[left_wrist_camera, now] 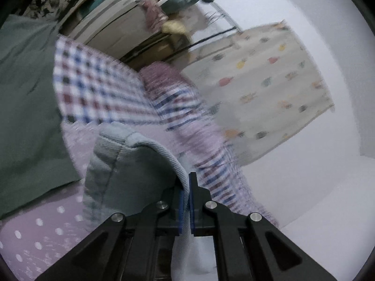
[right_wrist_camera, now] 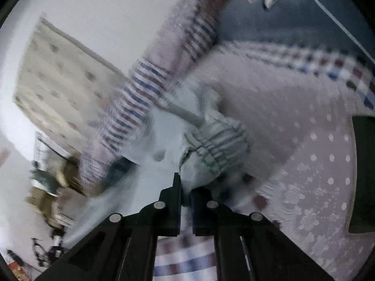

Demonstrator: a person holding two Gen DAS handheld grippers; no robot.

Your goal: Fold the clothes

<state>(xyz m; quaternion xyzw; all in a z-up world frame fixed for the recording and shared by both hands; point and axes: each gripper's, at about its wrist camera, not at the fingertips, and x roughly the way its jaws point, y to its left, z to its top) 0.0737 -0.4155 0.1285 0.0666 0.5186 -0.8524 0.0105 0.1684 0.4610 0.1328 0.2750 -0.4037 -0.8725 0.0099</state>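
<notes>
Left wrist view: the left gripper (left_wrist_camera: 185,197) has its jaws clamped on a fold of a pale grey-blue garment (left_wrist_camera: 131,164), lifted above the lilac dotted bedspread (left_wrist_camera: 42,229); a checked cloth (left_wrist_camera: 98,89) lies beyond the garment.

Right wrist view: the right gripper (right_wrist_camera: 186,196) has its jaws pinched on the same garment (right_wrist_camera: 199,140), bunched just ahead; motion blur hides details.

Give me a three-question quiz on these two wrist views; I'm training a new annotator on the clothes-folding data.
1. True or false: the left gripper is shut on the pale blue garment.
2. What pattern has the bedspread? A) white dots on lilac B) green stripes C) plain black
3. Fill in: the right gripper pinches pale fabric beside a ______ cuff.

Key: 1 true; 2 A; 3 striped
</notes>
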